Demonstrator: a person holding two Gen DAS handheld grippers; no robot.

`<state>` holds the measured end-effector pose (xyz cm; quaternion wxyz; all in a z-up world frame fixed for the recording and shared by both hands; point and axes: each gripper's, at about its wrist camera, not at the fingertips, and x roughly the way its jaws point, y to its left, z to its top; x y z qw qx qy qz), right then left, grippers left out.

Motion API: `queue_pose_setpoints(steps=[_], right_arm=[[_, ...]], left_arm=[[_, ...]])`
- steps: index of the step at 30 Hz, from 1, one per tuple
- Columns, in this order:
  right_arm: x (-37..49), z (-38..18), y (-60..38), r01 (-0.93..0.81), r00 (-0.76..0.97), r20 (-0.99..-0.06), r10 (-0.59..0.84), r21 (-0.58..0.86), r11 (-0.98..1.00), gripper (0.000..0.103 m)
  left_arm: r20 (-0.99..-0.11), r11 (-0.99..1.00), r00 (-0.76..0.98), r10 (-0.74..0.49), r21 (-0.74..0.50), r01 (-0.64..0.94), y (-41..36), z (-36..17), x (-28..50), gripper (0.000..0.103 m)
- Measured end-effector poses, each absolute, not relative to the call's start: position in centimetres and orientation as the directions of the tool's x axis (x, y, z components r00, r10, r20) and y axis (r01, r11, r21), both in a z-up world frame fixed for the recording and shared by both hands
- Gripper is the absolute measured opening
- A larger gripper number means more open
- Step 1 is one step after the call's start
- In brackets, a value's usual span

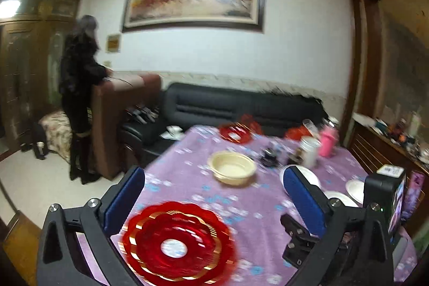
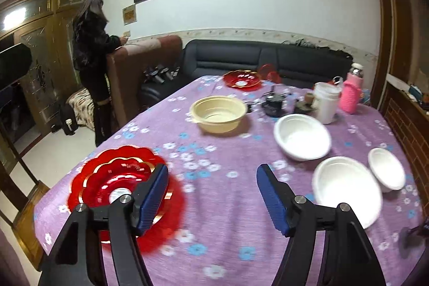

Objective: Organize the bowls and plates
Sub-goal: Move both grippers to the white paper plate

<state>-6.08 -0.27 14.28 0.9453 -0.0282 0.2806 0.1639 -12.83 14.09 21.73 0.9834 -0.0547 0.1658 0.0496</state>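
A stack of red scalloped plates [image 1: 177,243] lies on the purple flowered tablecloth [image 1: 241,205] near its front edge; it also shows in the right wrist view [image 2: 118,178]. My left gripper [image 1: 214,186] is open and empty above the table, just beyond that stack. My right gripper [image 2: 211,178] is open and empty, its left finger over the red stack. A cream bowl [image 2: 218,113] sits mid-table. Three white bowls [image 2: 301,136] [image 2: 347,189] [image 2: 387,168] sit to the right. Another red plate [image 2: 241,79] lies at the far edge.
A white jar [image 2: 325,102], pink bottle [image 2: 351,91] and small dark items [image 2: 273,101] stand at the table's far right. A black sofa [image 2: 268,58] is behind the table. A person [image 2: 91,50] stands at the left by a brown chair.
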Motion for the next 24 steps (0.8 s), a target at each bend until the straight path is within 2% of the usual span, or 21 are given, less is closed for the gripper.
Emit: queue_pose_setpoints(steps=[7, 10, 18, 24], right_arm=[[-4.3, 15.9, -7.9, -0.232, 0.819, -0.531, 0.219, 0.044, 0.972, 0.074], [-2.2, 16.4, -12.1, -0.140, 0.834, -0.536, 0.129, 0.022, 0.990, 0.074], [5.1, 14.8, -19.8, 0.000, 0.765, -0.639, 0.075, 0.117, 0.993, 0.074], [12.0, 12.2, -21.3, 0.021, 0.675, -0.725, 0.137, 0.204, 0.979, 0.074]], left_arm=[[-0.451, 0.995, 0.891, -0.055, -0.100, 0.011, 9.4, 20.7, -8.6, 0.103], [-0.502, 0.993, 0.859, -0.096, -0.110, 0.046, 8.3, 19.9, -5.9, 0.103], [-0.650, 0.962, 0.722, -0.237, -0.260, 0.082, 6.9, 15.3, 3.7, 0.103], [-0.729, 0.943, 0.606, -0.318, -0.313, 0.118, 4.3, 12.3, 11.8, 0.103]])
